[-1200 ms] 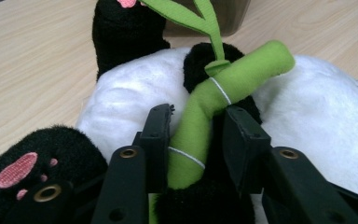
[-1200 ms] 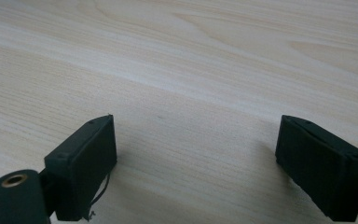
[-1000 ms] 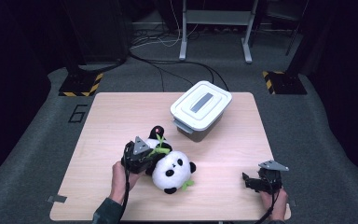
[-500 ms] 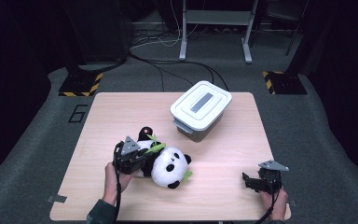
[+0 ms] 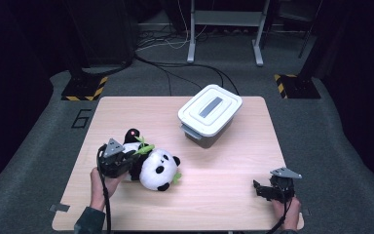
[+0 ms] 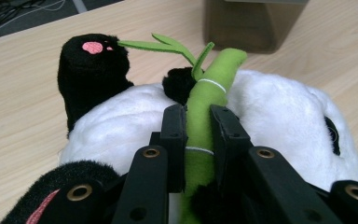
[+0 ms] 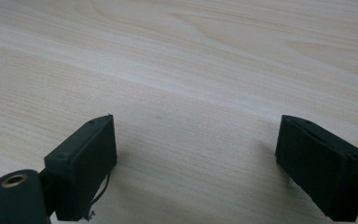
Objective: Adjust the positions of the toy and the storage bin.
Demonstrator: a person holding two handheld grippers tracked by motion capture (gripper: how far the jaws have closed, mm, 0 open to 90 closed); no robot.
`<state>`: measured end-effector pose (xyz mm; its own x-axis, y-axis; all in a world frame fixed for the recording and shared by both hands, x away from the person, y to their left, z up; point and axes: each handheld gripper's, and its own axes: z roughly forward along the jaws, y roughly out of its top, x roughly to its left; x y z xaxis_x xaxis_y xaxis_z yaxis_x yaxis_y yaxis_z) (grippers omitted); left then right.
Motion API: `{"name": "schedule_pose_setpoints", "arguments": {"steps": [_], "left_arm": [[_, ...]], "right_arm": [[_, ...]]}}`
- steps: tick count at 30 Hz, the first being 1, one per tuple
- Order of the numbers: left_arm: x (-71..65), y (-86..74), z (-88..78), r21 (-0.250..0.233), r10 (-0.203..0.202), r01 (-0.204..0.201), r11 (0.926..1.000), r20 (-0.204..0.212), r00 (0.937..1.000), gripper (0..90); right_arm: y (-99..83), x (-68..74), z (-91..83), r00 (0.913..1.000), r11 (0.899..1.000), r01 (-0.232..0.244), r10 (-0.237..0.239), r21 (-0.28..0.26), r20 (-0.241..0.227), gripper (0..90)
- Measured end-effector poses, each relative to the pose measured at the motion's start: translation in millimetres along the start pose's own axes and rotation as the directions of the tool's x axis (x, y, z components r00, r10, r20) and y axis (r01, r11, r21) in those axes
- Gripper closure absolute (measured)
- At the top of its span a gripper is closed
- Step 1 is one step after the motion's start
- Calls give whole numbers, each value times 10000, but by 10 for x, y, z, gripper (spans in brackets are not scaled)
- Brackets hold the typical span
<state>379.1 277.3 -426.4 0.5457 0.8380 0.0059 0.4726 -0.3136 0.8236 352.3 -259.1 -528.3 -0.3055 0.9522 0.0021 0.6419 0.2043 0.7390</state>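
1. A plush panda (image 5: pixel 157 168) is seen lying on the near left part of the table (image 5: pixel 233 195), its white body toward the middle and one black paw with a pink pad (image 6: pixel 92 47) raised at its far left.
2. The left gripper (image 5: pixel 126 163) is held at the panda's left side. Its jaws are clamped on the green bamboo stalk (image 6: pixel 205 107) sewn to the toy; the stalk is seen squeezed between both pads in the left gripper view, with green leaves (image 6: pixel 161 45) fanning out beyond them.
3. The right gripper (image 5: pixel 262 189) is held low at the near right corner of the table, well apart from the panda. Its jaws are spread wide with bare tabletop (image 7: pixel 191 70) between them; nothing is grasped.
4. A white lidded storage box (image 5: pixel 209 113) stands on the far middle of the table, near the panda but not touching it. Its lid is closed and carries a grey inset panel.
5. The table surface is pale wood grain. It stands on grey carpet (image 5: pixel 331 146).
6. On the floor beyond, black cables (image 5: pixel 175 68), a metal stand's legs (image 5: pixel 224 29) and two yellow-and-black striped bases (image 5: pixel 84 89) are noted. The room behind is dark.
7. A figure "6" (image 5: pixel 81 118) is marked on the floor at the table's far left corner. No other writing can be read.
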Motion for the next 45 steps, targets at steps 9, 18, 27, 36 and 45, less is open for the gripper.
{"name": "schedule_pose_setpoints", "arguments": {"steps": [9, 18, 27, 36, 45], "left_arm": [[297, 5, -71, -128, -556, 552, 9984, -349, 9978, 761], [562, 44, -109, -199, -843, 830, 9964, -832, 9930, 760], [788, -240, -6, -24, -1809, 1815, 9834, -959, 9788, 747], [628, -149, -100, 235, -1601, 1643, 9861, -1282, 9788, 314], [410, -212, -437, 3, -1484, 1506, 9886, -1662, 9749, 92]], "right_arm": [[0, 0, 1, 10000, 10000, 0, 0, -10, 7, 116], [0, 0, 1, 10000, 10000, 1, -1, -5, 5, 115], [0, 2, 1, 10000, 10000, -19, 19, -11, 21, 115], [0, 2, 1, 10000, 10000, -16, 16, -10, 20, 116], [0, 2, 1, 10000, 10000, -6, 6, -21, 18, 118]]}}
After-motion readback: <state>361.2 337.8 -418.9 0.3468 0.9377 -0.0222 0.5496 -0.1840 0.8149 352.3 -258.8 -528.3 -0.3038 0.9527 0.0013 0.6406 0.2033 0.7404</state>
